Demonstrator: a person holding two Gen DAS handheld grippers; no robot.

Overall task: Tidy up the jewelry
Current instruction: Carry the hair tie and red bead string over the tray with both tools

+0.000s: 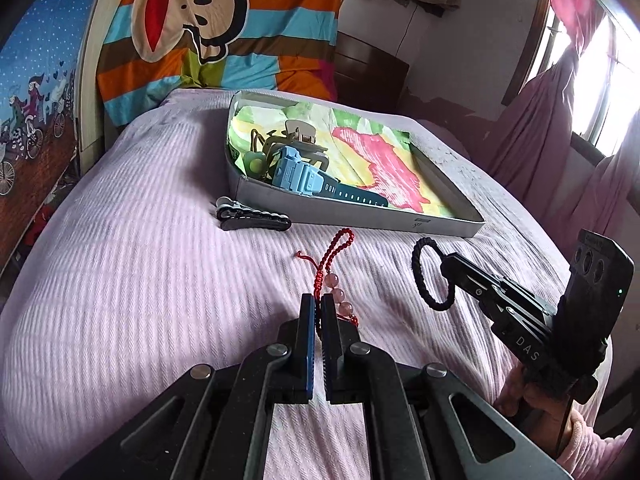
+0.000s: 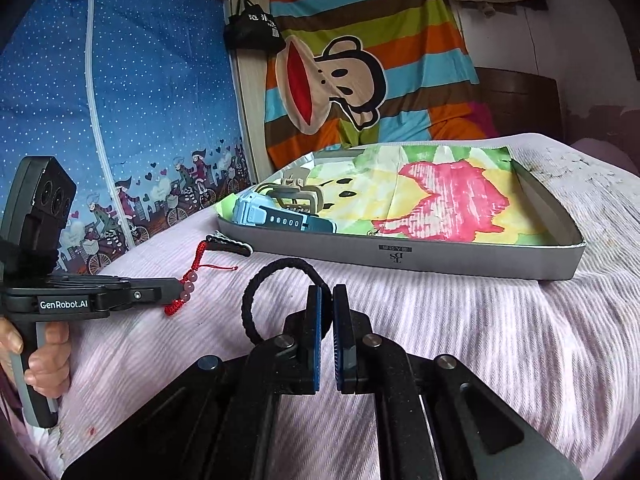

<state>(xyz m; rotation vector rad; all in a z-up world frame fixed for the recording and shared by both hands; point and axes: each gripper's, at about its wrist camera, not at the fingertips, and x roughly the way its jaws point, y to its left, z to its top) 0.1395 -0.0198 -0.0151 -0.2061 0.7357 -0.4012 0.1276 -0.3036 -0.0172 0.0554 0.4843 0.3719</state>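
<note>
Beaded red-cord bracelet (image 1: 335, 280) is clamped in your left gripper (image 1: 319, 300), hanging above the bed (image 1: 140, 260) near its front edge. Your right gripper (image 2: 326, 294) is closed on the black hair tie (image 2: 276, 296). Carry both over the near wall of the tray (image 2: 420, 258), then release low, clear of the blue watch (image 1: 304, 174).

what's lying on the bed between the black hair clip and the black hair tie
The red cord bracelet, held in the left gripper, lies between the hair clip and hair tie, seen in the left wrist view.
</note>
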